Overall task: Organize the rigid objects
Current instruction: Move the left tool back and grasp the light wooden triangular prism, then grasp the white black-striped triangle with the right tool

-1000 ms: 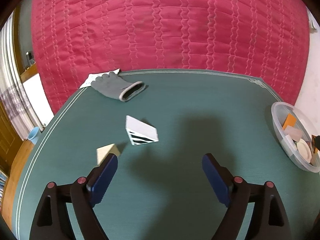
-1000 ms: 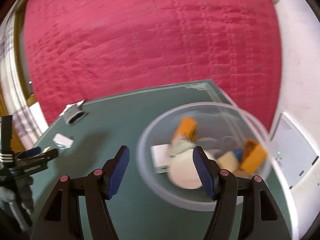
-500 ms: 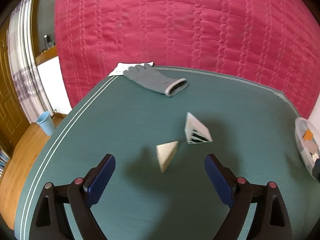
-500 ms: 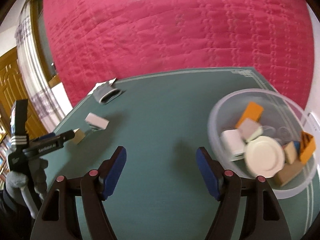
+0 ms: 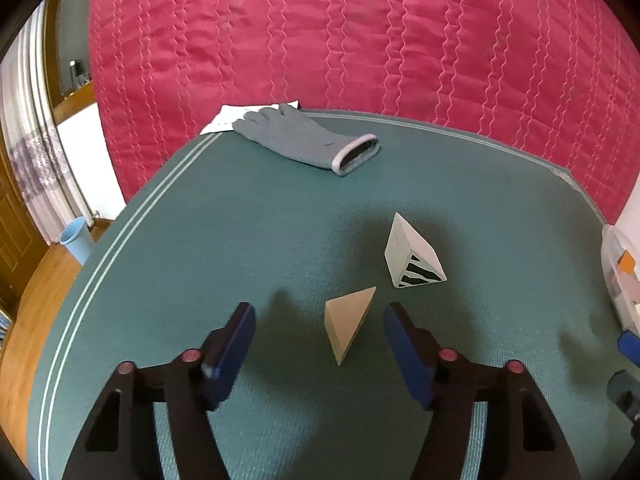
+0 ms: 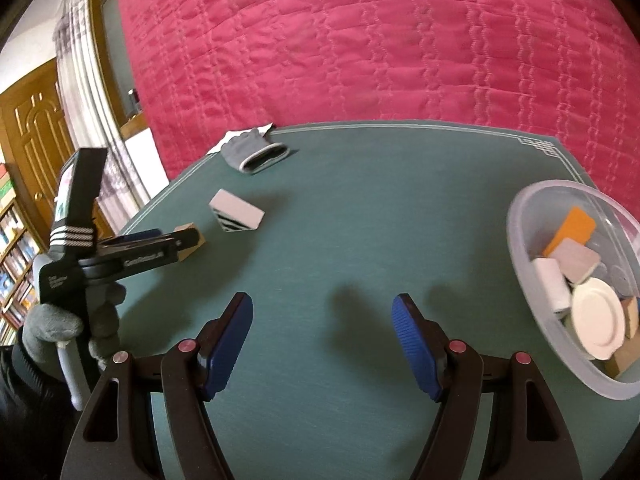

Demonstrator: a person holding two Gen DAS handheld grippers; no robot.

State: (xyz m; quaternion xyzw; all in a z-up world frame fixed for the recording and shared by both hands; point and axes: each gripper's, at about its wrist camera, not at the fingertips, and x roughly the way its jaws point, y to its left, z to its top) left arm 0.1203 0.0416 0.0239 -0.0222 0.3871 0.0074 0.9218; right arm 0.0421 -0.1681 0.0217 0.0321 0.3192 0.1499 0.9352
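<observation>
Your left gripper (image 5: pixel 318 320) points down at the table, its jaws having just been closing, still apart with neither pad pressing on the wedge between them. Your gloved left hand (image 6: pixel 60 320) grips its handle. Your right gripper (image 6: pixel 322 312) hangs with jaws apart, nothing between them.

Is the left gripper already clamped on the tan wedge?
No: the tan wedge lies on the table between the left gripper's jaws, which have just been closing, with gaps on both sides.
</observation>
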